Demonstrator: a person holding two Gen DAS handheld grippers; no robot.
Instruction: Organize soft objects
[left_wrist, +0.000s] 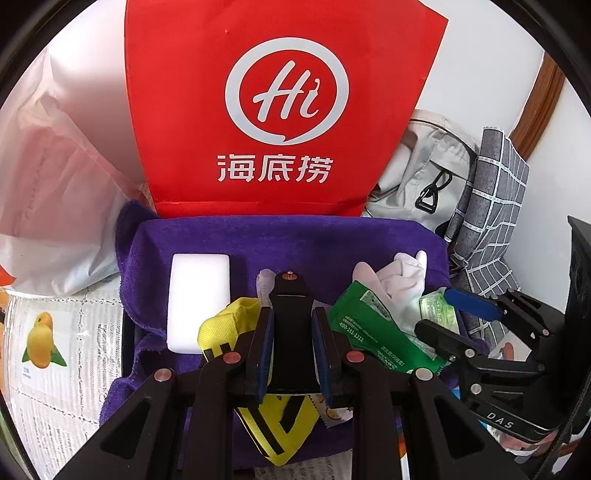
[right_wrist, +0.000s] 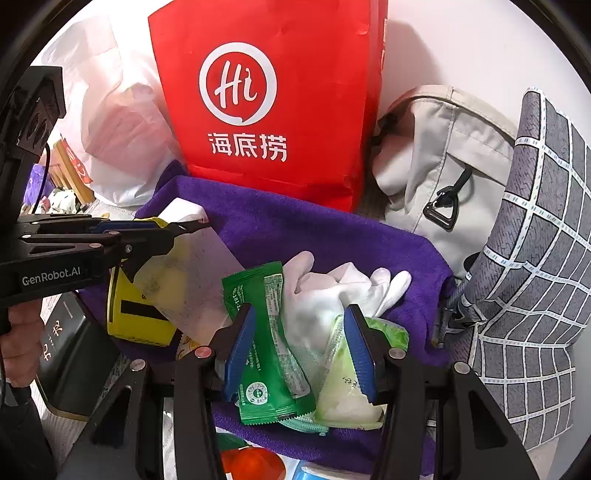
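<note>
A purple towel (left_wrist: 295, 240) (right_wrist: 295, 229) carries a white foam block (left_wrist: 199, 299), a yellow black-striped pouch (left_wrist: 225, 328) (right_wrist: 136, 321), a green sachet (left_wrist: 369, 325) (right_wrist: 266, 354), a white glove (left_wrist: 399, 280) (right_wrist: 325, 291) and a pale green wipes pack (right_wrist: 351, 391). My left gripper (left_wrist: 291, 310) (right_wrist: 192, 225) is shut on a black clip-like piece (left_wrist: 290, 295). A translucent pouch (right_wrist: 192, 273) hangs from it. My right gripper (right_wrist: 301, 308) (left_wrist: 434, 310) is open. The sachet, glove and wipes pack lie between its blue pads (right_wrist: 240, 350), which do not press on them.
A red paper bag (left_wrist: 288, 110) (right_wrist: 269, 110) stands behind the towel. A white plastic bag (left_wrist: 55, 203) is at the left. A pale backpack (right_wrist: 436, 158) and grey checked cloth (right_wrist: 535, 258) crowd the right. A hand (right_wrist: 18, 350) holds the left gripper.
</note>
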